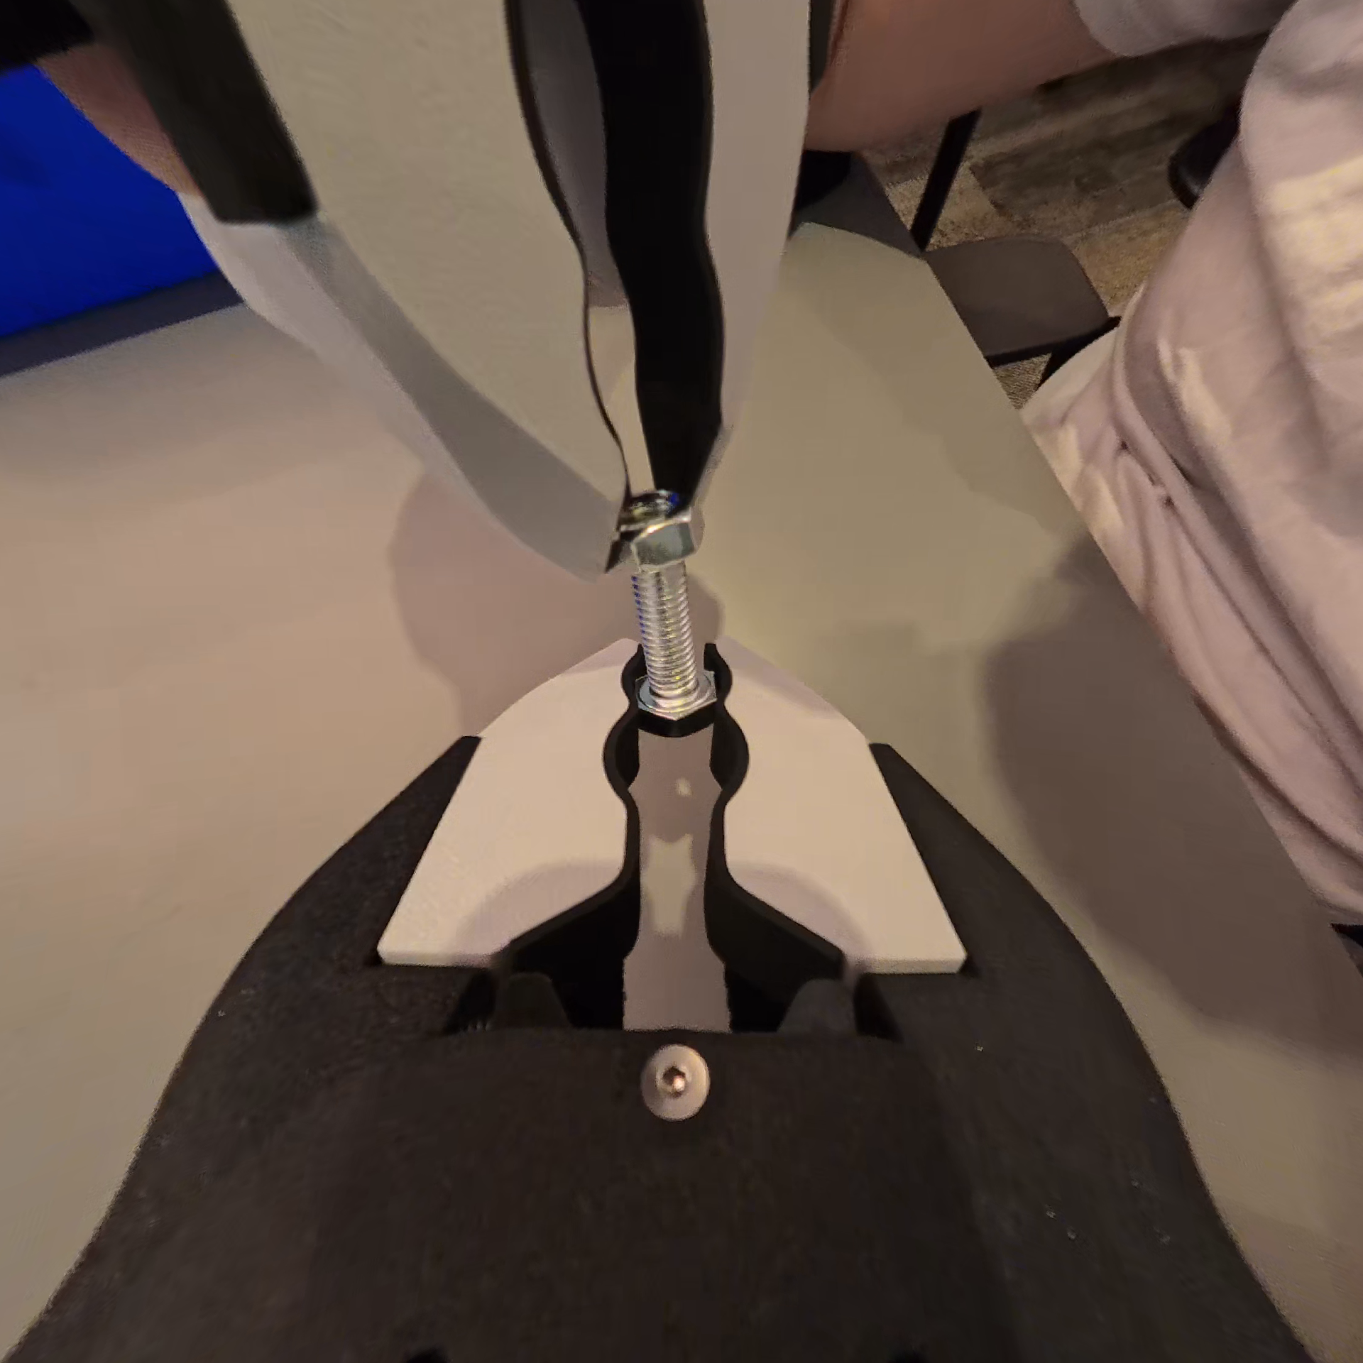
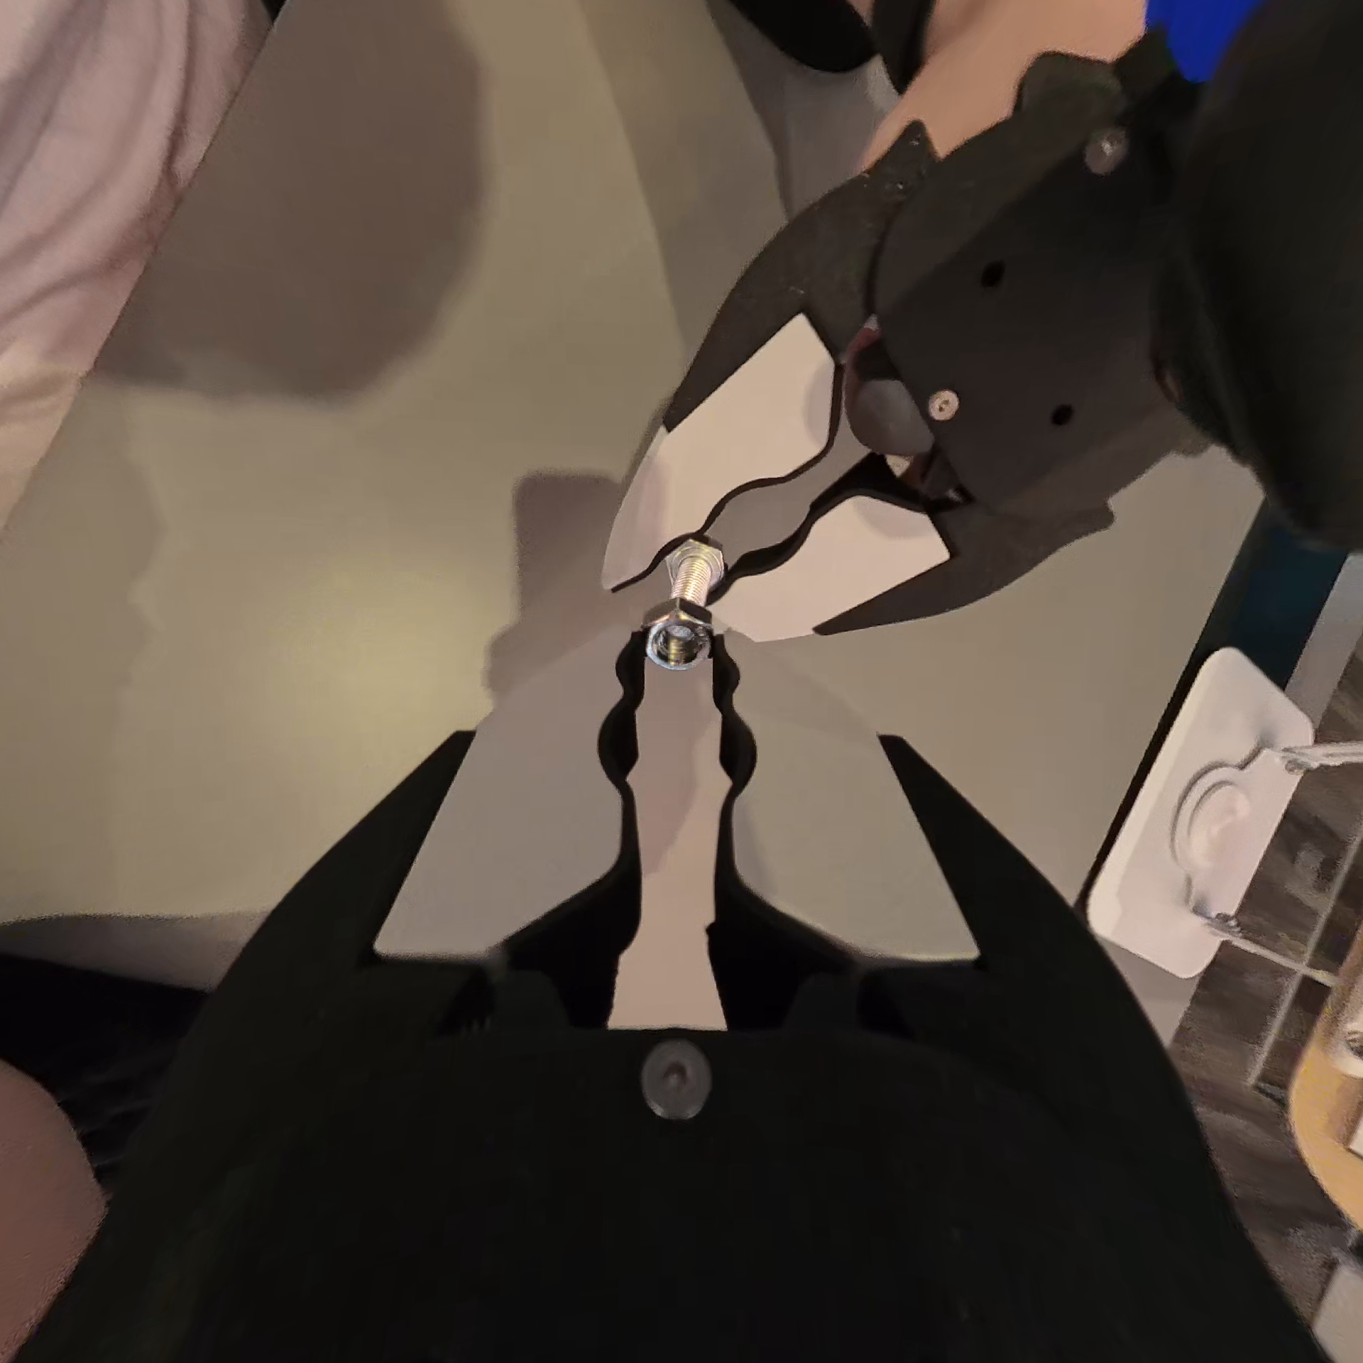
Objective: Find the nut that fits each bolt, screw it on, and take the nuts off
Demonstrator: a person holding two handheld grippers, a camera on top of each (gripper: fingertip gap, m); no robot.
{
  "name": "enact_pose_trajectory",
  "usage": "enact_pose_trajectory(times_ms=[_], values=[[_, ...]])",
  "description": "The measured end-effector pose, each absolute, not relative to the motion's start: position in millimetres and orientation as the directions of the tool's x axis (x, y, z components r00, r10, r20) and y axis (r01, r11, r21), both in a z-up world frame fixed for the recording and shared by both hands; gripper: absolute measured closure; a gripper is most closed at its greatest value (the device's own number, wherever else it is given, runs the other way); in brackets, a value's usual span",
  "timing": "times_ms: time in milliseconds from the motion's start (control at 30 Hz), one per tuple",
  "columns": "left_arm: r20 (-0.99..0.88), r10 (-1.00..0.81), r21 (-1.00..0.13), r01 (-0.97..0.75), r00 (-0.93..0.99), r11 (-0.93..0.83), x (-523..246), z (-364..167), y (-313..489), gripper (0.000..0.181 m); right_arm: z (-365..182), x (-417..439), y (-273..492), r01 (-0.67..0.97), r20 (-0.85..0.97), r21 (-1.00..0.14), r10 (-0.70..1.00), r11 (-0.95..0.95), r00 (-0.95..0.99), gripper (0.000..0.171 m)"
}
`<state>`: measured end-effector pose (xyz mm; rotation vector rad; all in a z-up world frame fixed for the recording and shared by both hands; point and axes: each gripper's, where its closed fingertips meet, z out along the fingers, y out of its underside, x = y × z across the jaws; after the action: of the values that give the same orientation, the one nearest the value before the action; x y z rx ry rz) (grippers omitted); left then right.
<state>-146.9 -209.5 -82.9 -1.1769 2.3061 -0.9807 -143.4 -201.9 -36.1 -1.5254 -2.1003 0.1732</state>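
Left gripper [image 1: 675,697] clamps the bolt head [image 1: 673,701], and right gripper [image 2: 677,649] clamps the hex nut [image 2: 676,640] at the far end of the bolt [image 1: 664,627], above the table [image 1: 221,590]. Nut sits only on the last threads; I judge it nearly off.

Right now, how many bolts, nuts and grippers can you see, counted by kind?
bolt: 1
nut: 1
grippers: 2, the left gripper shut on the bolt and the right gripper shut on the nut
total: 4
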Motion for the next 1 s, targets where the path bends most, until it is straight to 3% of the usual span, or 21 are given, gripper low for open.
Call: enact_pose_trajectory(times_ms=[133,300,533,800,1000], values=[[-0.029,-0.811,-0.727,-0.545,-0.584,0.418,-147.4,-81.9,-207.9,0.168,-34.8,-144.8,-201.1,0.855,0.342,-0.401,0.920,0.328,-0.192,0.154],[-0.113,-0.866,-0.706,-0.575,-0.487,0.415,-143.4,-78.0,-182.8,0.168,-30.4,-143.8,-182.0,0.847,0.165,-0.529,0.985,0.039,0.058,0.154],[-0.224,-0.926,-0.672,-0.639,-0.305,0.373,-140.5,-73.5,-141.2,0.168,-26.2,-143.0,-147.8,0.724,-0.008,-0.653,0.958,-0.223,0.287,0.154],[-0.317,-0.943,-0.649,-0.701,-0.106,0.297,-136.7,-74.1,-105.9,0.168,-27.0,-139.4,-117.6,0.523,-0.217,-0.694,0.836,-0.495,0.504,0.154],[-0.403,-0.911,-0.614,-0.714,-0.082,0.336,-136.7,-73.6,-98.1,0.168,-27.5,-139.9,-114.6,0.415,-0.363,-0.673,0.763,-0.612,0.535,0.154]])
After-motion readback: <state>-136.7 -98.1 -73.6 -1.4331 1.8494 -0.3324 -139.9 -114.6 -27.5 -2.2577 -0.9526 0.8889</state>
